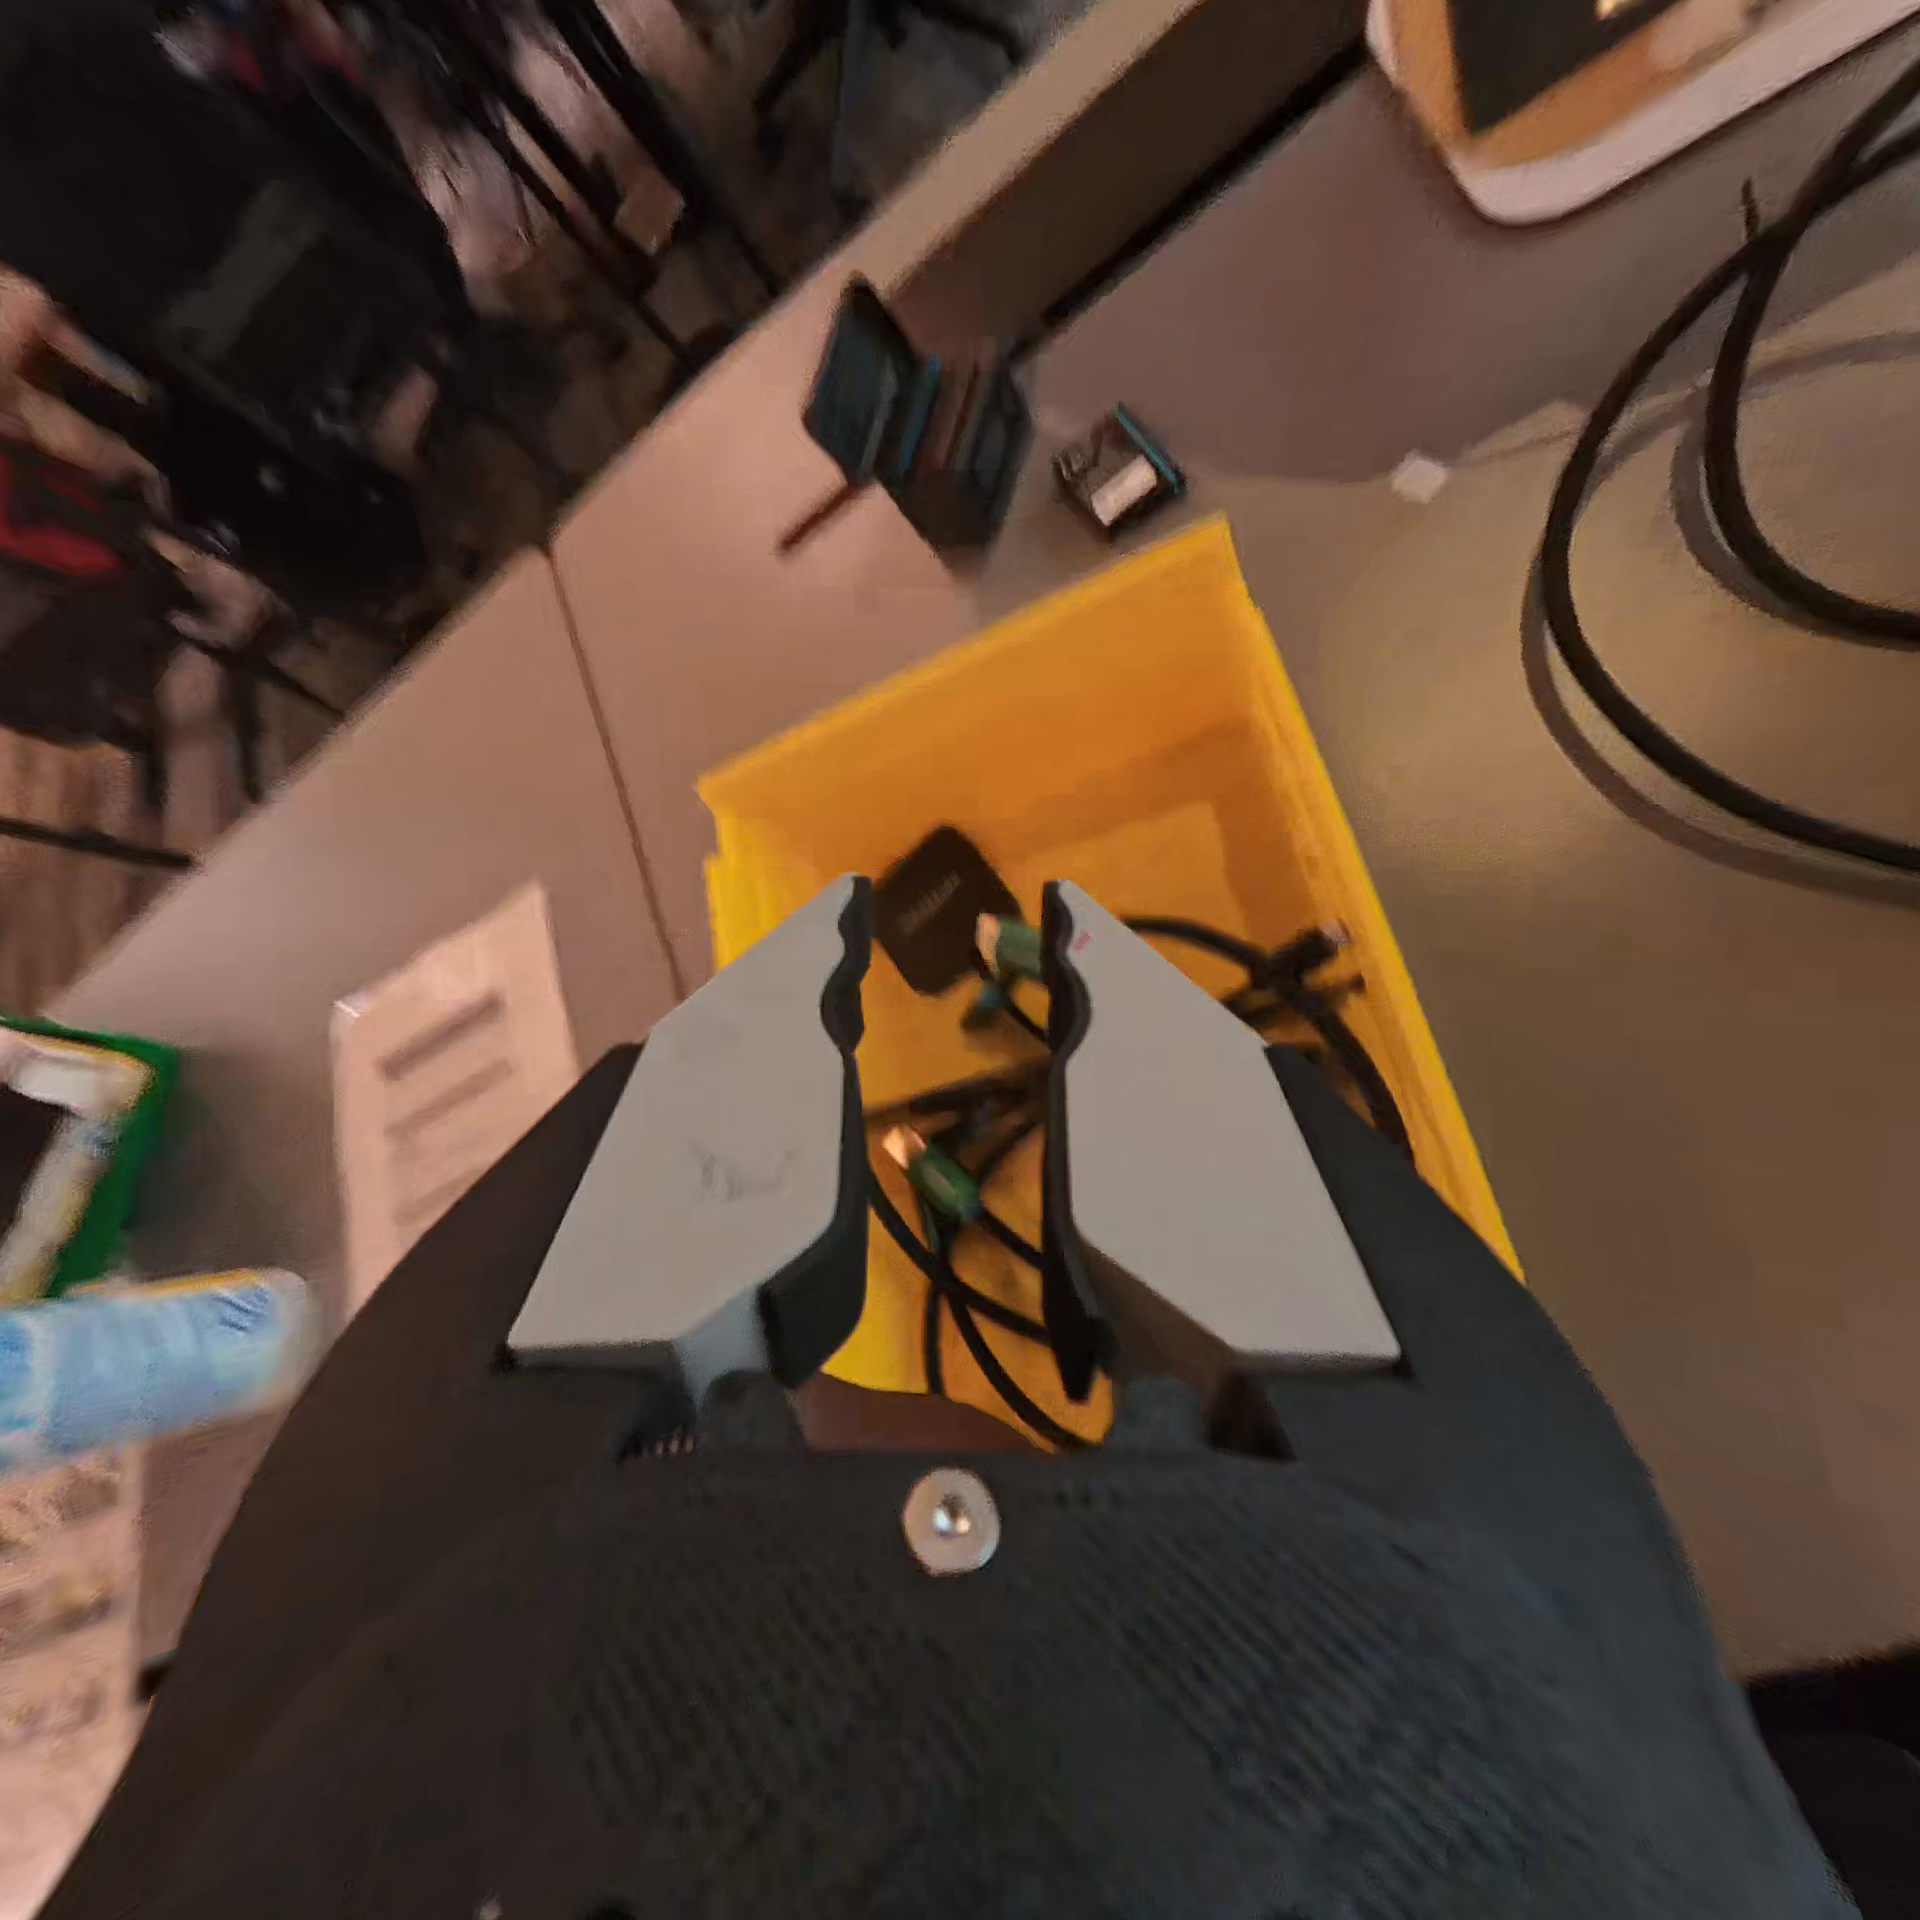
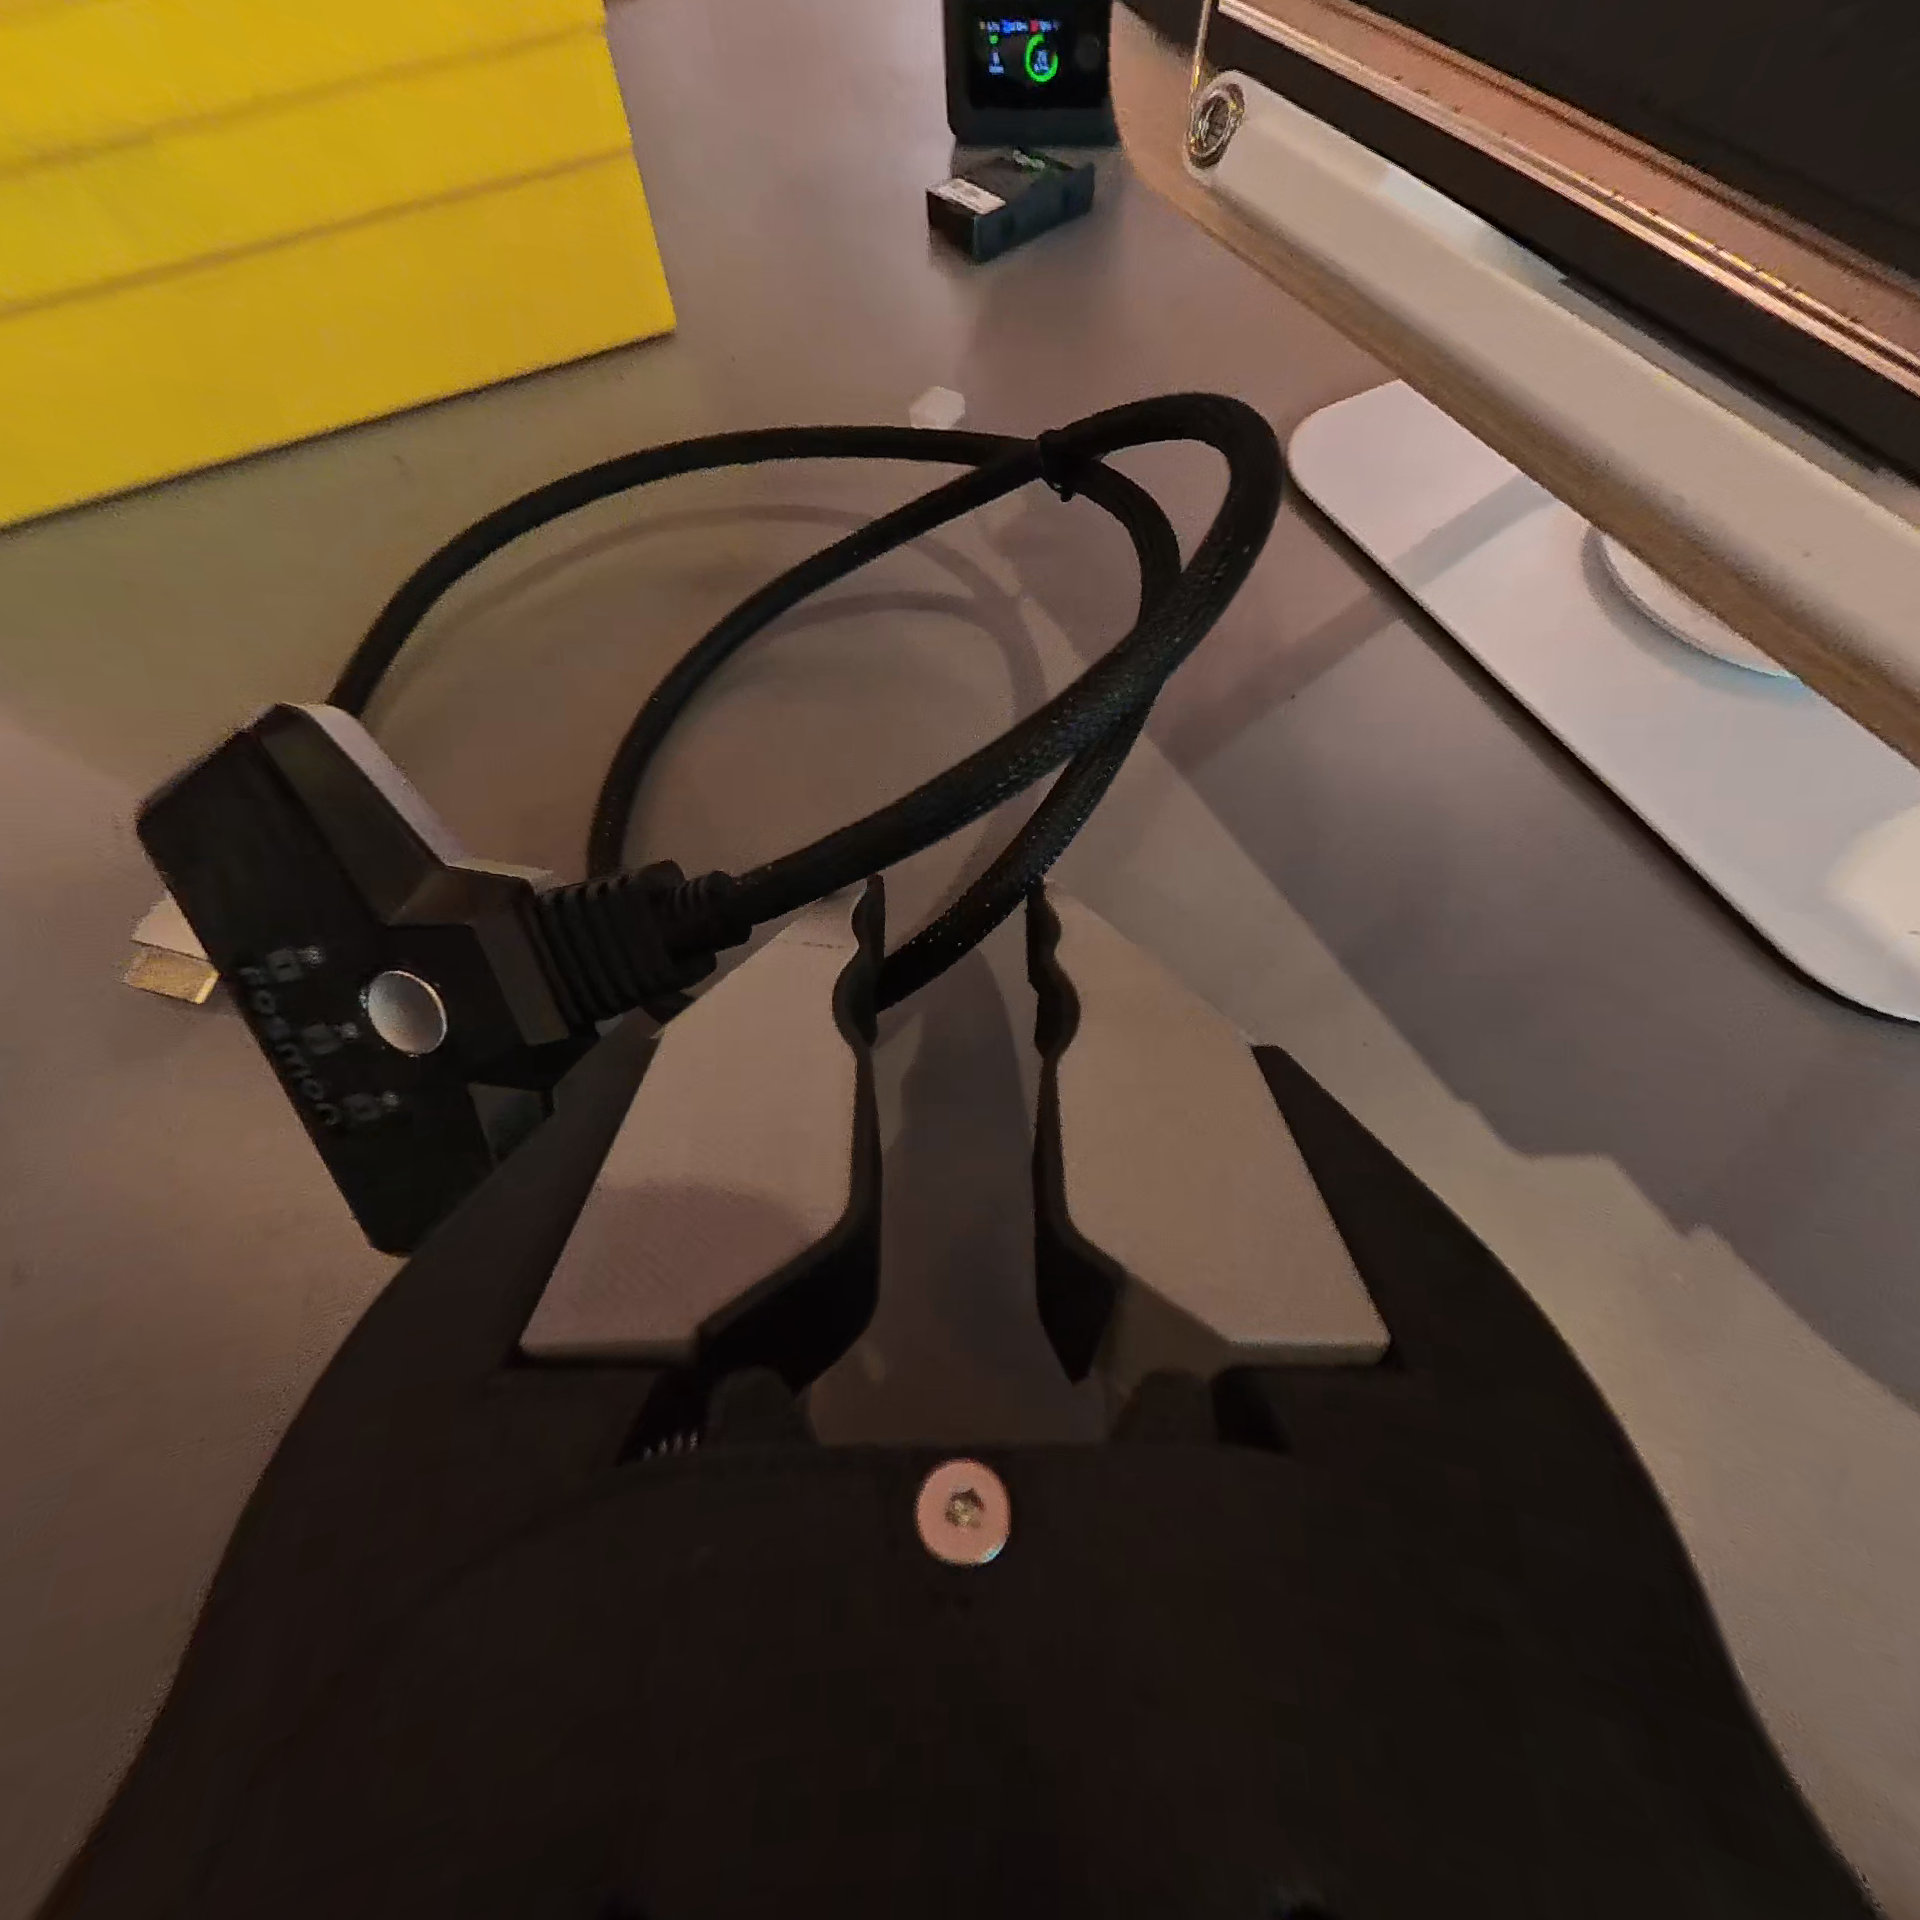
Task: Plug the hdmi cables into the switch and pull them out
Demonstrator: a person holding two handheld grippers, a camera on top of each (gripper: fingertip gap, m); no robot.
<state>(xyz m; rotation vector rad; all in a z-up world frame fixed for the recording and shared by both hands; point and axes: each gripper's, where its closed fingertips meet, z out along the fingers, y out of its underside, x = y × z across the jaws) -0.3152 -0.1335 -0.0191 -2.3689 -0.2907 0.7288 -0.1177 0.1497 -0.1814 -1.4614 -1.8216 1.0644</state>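
Observation:
In the left wrist view a yellow bin [image 1: 1091, 707] holds black HDMI cables with green plugs [image 1: 1013, 951] [image 1: 940, 1179] and a small black box [image 1: 940, 909]. My left gripper [image 1: 951, 904] is open and empty, hovering above the bin. In the right wrist view the black HDMI switch [image 2: 343, 935] with a silver button lies on the grey table [image 2: 1351, 935] to the left of my fingers. Its braided black cable [image 2: 1122, 675] loops ahead and passes between the tips of my right gripper [image 2: 951, 904], which is open and not clamped on it.
A white monitor base [image 2: 1558, 665] and screen edge stand at the right. A small device with a lit display [image 2: 1023, 62] and a black block [image 2: 1008, 203] sit at the back. The bin's yellow wall [image 2: 312, 239] is far left. Papers [image 1: 447, 1060] lie left. One gripper's finger ends stand about 40 cm off the other's. From my right tips it is roughly 15 cm to the white monitor base [image 2: 1558, 665]; from my left, 45 cm.

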